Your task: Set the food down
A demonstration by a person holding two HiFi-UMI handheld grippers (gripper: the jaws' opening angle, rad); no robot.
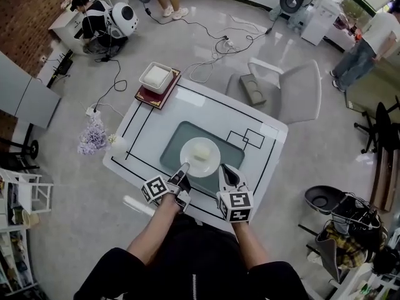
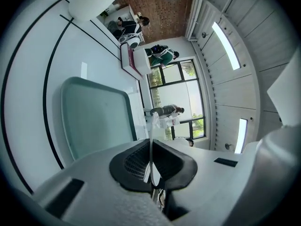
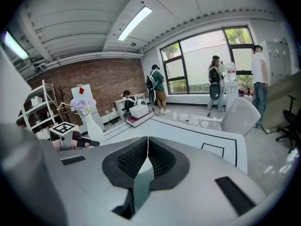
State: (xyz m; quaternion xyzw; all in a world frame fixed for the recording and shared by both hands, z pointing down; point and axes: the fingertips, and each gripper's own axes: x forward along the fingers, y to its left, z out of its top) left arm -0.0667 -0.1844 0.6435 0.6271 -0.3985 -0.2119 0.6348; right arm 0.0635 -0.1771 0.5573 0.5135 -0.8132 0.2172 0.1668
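A white plate [image 1: 200,157] carrying a pale round bun [image 1: 200,150] sits over the grey-green tray [image 1: 174,144] in the middle of the white table [image 1: 262,136]. My left gripper [image 1: 182,171] is at the plate's near-left edge and is shut on its rim. In the left gripper view the thin white plate rim [image 2: 151,135] runs edge-on between the black pads of the left gripper [image 2: 151,167], with the tray [image 2: 94,117] beside it. My right gripper [image 1: 225,170] is close to the plate's near-right edge. The right gripper [image 3: 147,155] has its jaws shut with nothing between them.
A white box on a dark red board [image 1: 156,79] stands at the table's far left corner. A white vase of purple flowers [image 1: 94,136] is off the table's left side. A white chair [image 1: 294,92] stands beyond the far right corner. Cables lie on the floor behind.
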